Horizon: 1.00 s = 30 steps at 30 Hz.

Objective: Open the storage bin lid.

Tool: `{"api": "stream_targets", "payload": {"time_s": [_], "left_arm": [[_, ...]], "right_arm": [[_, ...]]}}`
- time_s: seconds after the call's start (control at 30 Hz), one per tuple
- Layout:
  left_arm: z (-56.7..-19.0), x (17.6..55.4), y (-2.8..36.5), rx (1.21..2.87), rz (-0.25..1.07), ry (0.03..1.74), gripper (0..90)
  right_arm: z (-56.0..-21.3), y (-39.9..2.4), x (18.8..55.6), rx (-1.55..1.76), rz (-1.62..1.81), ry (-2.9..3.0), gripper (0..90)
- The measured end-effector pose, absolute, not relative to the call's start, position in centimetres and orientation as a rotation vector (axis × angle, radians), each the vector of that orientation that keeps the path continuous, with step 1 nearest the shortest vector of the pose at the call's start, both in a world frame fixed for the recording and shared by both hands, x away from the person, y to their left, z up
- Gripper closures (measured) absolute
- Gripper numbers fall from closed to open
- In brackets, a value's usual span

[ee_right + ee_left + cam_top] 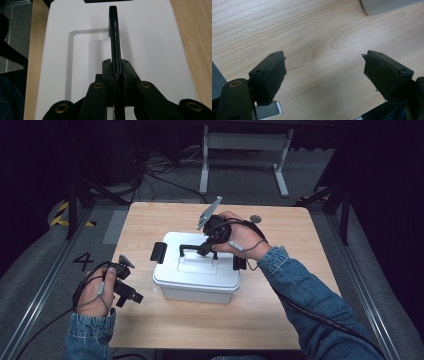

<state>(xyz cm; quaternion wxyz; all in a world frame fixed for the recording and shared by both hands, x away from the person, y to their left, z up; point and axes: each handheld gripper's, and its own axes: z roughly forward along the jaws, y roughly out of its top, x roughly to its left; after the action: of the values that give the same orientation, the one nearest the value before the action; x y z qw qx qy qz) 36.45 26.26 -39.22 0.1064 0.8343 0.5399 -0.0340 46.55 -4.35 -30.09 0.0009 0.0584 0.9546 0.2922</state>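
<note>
A white plastic box (197, 270) with black side latches stands in the middle of the wooden table (280, 310). Its black carry handle (190, 248) is raised upright over the lid. My right gripper (204, 251) reaches in from the right and is shut on that handle; in the right gripper view both pads press on the thin black handle (114, 37) above the white lid (150, 50). My left gripper (131, 296) rests low at the table's left edge, beside the box and apart from it. Its jaws stand wide open over bare wood (324, 65).
A black latch (158, 252) sticks out on the box's left side, another on the right behind my hand. A small round dark disc (256, 219) lies at the table's far side. A corner of the box (387, 6) edges into the left gripper view.
</note>
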Motion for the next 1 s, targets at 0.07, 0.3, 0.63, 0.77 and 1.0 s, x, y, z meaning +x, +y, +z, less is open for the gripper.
{"api": "stream_targets", "payload": {"time_s": [0.07,0.3,0.63,0.77,1.0], "left_arm": [[-39.3,36.4,26.3,2.457,-0.103,1.589,18.5],[-39.3,36.3,26.5,2.448,-0.086,1.598,18.5],[-39.3,36.3,26.5,2.450,-0.089,1.597,18.6],[-39.3,36.3,26.4,2.455,-0.088,1.594,18.5],[-39.3,36.4,26.4,2.459,-0.093,1.593,18.6]], "right_arm": [[-30.0,-4.4,46.5,0.174,0.921,2.991,84.1],[-28.6,-4.7,46.5,0.158,0.960,2.955,84.1],[-25.8,-6.2,46.2,0.193,1.024,2.906,84.2],[-25.0,-7.0,46.2,0.204,1.041,2.884,84.2],[-24.1,-8.7,46.2,0.236,1.065,2.857,84.2]]}}
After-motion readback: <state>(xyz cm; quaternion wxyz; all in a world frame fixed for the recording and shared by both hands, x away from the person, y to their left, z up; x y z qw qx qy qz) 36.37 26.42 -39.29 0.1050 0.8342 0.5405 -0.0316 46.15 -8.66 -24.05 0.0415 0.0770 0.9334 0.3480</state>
